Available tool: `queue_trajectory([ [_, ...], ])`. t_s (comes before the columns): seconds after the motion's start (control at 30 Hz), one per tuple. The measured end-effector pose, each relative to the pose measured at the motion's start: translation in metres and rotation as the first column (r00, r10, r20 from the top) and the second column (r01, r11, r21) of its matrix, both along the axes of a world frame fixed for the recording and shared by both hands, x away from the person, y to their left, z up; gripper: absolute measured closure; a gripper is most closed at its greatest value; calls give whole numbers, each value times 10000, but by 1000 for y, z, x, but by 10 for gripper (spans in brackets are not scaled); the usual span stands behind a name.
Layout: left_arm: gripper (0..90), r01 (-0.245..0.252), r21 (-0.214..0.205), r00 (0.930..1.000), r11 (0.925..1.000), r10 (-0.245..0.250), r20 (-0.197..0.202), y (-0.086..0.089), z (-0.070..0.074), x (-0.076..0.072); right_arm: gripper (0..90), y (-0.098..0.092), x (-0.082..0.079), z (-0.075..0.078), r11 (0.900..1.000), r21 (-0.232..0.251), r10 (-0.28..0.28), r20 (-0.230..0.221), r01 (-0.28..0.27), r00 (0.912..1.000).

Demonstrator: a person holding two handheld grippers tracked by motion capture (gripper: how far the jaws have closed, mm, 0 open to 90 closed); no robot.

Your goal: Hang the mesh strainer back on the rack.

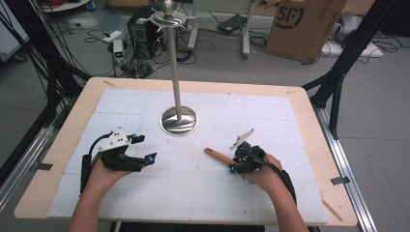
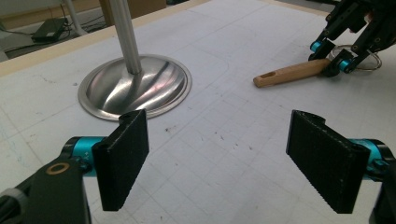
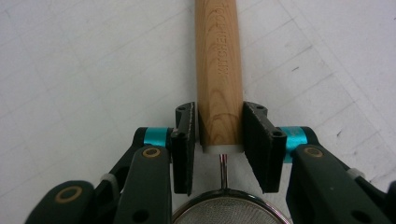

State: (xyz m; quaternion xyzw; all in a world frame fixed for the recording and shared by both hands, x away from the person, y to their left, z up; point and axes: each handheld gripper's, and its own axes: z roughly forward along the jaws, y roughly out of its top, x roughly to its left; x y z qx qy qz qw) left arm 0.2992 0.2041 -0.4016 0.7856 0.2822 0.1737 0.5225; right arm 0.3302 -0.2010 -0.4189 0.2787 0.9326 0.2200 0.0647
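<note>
Table (image 1: 309,125): pale wood border w/ white gridded mat (image 1: 203,193) over most of the top. In the high view, the mat's lower centre and upper left are bare, giving free room there. A steel stand (image 1: 178,121) sits centre frame; round base on the mat, pole rising to the top edge. Floor beyond the far edge carries cables and a cardboard box (image 1: 302,26) at upper right.

Writing: box shows large letters "SF". Wooden handle (image 3: 218,70) bears stamped text along its length in the right gripper view, reads approx. "KITCHEN TOOL"; last letters not certain.

Task item: a small sieve w/ wooden handle (image 1: 218,156). High view: it lies on the mat right of centre, handle pointing to upper left, well apart from the stand base. Right gripper view: wire mesh bowl (image 3: 219,210) at bottom centre, thin metal stem joining it to the handle end.

Right gripper (image 1: 238,163): jaws drawn in on the handle's lower end, one pad per side; left pad shows a thin gap, right pad touches or is just beside the wood. Firm pinch: cannot tell for sure.

Left gripper (image 1: 145,147): left of frame in the high view, jaws spread wide, nothing between the pads (image 2: 123,156). Sieve handle (image 2: 289,74) is at upper right in its view, well apart.
</note>
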Motion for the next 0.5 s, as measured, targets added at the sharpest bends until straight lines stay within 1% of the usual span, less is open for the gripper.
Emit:
queue_trajectory([
  [0.13, 217, 13, 41, 10000, 10000, -13, -22, -1, 0, 0, 640, 4, 2, 2, 9995, -311, 78, -225, -85, 9997],
  [0.27, 217, 43, 60, 10000, 10000, -43, -30, -2, -1, 0, 642, 9, 6, 3, 9972, -682, 291, -359, -315, 9989],
  [0.33, 218, 39, 87, 10000, 10000, -39, -30, -2, -1, 0, 661, 9, 7, 3, 9970, -679, 326, -505, -360, 9982],
  [0.4, 218, 60, 93, 10000, 9999, -59, -22, -2, -1, 0, 679, 8, 8, 3, 9977, -575, 325, -476, -353, 9983],
  [0.5, 218, 55, 106, 10000, 9999, -55, -27, -2, -1, 0, 684, 9, 7, 3, 9973, -644, 325, -430, -352, 9985],
])
